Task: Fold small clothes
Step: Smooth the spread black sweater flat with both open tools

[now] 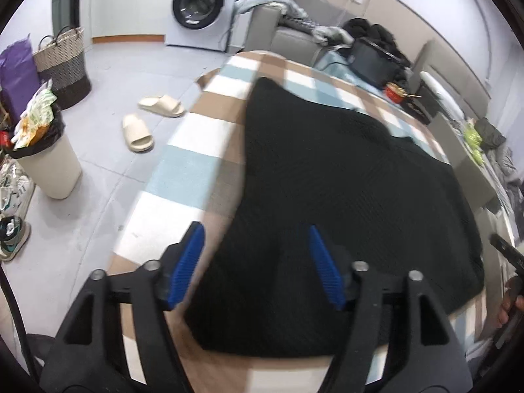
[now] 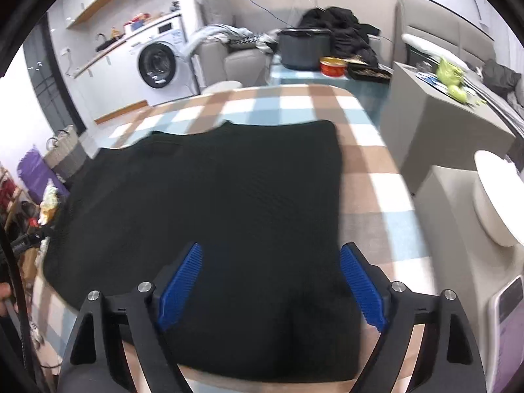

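A black knitted garment (image 1: 344, 190) lies spread flat on a table covered with a checked cloth (image 1: 196, 144). My left gripper (image 1: 255, 242) hovers over the garment's near left edge, its blue pads (image 1: 190, 265) wide apart with nothing pinched between them. In the right wrist view the same garment (image 2: 209, 190) fills the middle of the checked cloth (image 2: 370, 170). My right gripper (image 2: 271, 262) stands open above the garment's near right corner, and its pads (image 2: 360, 285) do not press on the fabric. The other gripper's tip (image 1: 506, 249) shows at the right edge of the left wrist view.
A washing machine (image 1: 199, 3), a bin (image 1: 46, 160), a woven basket (image 1: 62, 62) and slippers (image 1: 137, 131) are on the floor to the left. A dark pot (image 2: 303, 47), red bowl (image 2: 332, 65) and grey sofa (image 2: 435, 121) lie beyond the table.
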Motion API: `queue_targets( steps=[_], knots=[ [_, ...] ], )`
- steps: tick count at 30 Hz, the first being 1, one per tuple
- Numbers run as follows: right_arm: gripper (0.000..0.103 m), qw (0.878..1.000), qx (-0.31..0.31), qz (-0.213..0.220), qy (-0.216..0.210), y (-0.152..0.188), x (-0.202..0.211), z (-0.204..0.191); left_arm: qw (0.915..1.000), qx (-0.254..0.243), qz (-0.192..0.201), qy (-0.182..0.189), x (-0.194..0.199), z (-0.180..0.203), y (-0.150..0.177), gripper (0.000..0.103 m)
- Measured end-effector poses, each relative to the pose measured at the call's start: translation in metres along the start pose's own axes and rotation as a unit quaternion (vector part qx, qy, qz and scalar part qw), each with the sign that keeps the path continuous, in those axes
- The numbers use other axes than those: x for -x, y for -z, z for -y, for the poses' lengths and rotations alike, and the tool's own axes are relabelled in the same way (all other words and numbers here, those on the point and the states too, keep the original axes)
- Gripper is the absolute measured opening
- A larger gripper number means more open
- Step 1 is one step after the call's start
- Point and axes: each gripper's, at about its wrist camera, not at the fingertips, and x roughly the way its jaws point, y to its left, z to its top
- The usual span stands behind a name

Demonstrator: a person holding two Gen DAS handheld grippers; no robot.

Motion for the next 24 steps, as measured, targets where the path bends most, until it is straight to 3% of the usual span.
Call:
queue_targets(
  steps=[3,8,13,15,18,21,24],
  knots=[
    [0.090,0.999,0.015,-0.016,-0.046,0.008,-0.012,-0.030,0.9985,-0.041,-0.006,0.035,0.003,0.028,0.016,0.071],
    [0.089,0.995,0.052,-0.054,-0.071,0.028,-0.045,-0.069,0.9928,-0.091,-0.049,0.061,-0.017,0.066,0.041,0.075],
    [0.089,0.991,0.113,-0.064,-0.031,0.049,-0.060,-0.082,0.9896,-0.133,-0.040,0.039,-0.013,0.076,0.057,0.077],
    [0.089,0.989,0.129,-0.064,-0.017,0.053,-0.057,-0.076,0.9893,-0.133,-0.040,0.044,-0.010,0.072,0.061,0.077],
    [0.089,0.993,0.088,-0.066,-0.038,0.055,-0.048,-0.046,0.9884,-0.135,-0.042,0.053,-0.003,0.066,0.065,0.077],
    [0.089,0.996,0.063,-0.062,0.014,0.058,-0.040,-0.021,0.9875,-0.138,-0.043,0.062,-0.001,0.061,0.066,0.077],
    [0.089,0.997,0.036,-0.064,0.026,0.059,-0.036,-0.007,0.9864,-0.143,-0.048,0.065,-0.003,0.061,0.063,0.077]
  ],
)
